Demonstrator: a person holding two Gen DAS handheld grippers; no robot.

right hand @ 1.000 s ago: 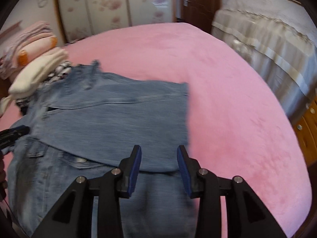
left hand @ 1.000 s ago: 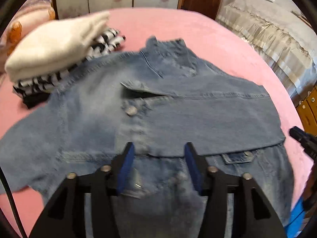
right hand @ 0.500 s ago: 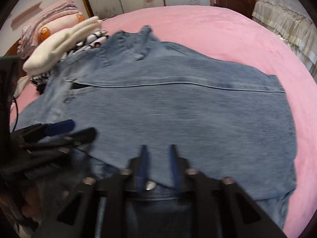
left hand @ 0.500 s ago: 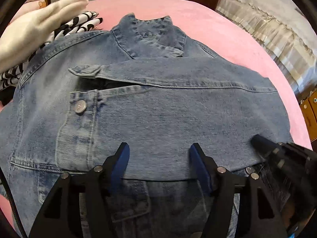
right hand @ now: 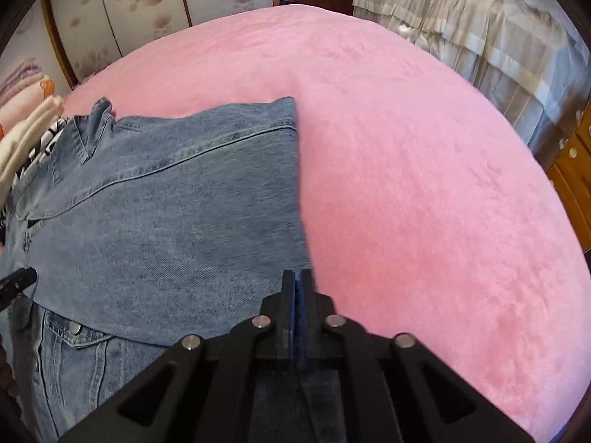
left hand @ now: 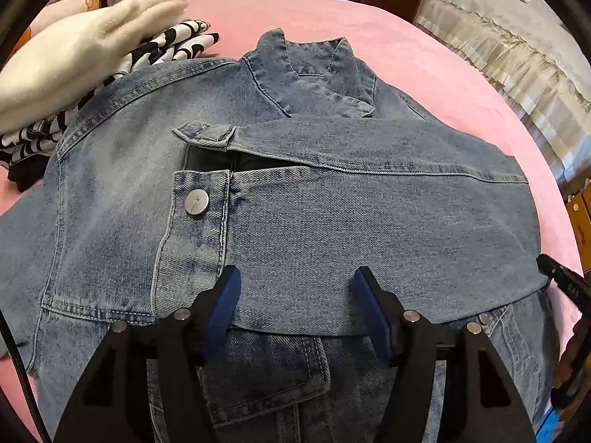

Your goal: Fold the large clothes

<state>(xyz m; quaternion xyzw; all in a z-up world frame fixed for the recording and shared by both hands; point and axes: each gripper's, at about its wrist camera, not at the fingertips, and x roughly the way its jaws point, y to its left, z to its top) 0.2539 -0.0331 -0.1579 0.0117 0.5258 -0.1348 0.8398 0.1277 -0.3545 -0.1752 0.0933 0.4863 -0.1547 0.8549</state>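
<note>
A blue denim jacket (left hand: 332,221) lies front-up on the pink bed (left hand: 424,59), collar far from me, with one side folded across its chest. My left gripper (left hand: 297,295) stands open just over the hem of that folded part, with nothing pinched. My right gripper (right hand: 298,280) is at the jacket (right hand: 166,221) where its right edge meets the bed (right hand: 424,166). Its jaws are almost together and just starting to open, and the cloth's edge runs in between the pads. Its black tip (left hand: 565,284) shows at the right of the left wrist view.
A stack of folded clothes (left hand: 74,59), cream on top of black-and-white, lies at the jacket's far left shoulder. A second bed with a beige frilled cover (right hand: 461,18) stands to the right, and wooden drawers (right hand: 576,170) beside it. Wardrobe doors (right hand: 129,11) close the far end.
The left gripper came down closer over the jacket and opened slightly wider. The right gripper's jaws closed, and it swung right to the jacket's right edge.
</note>
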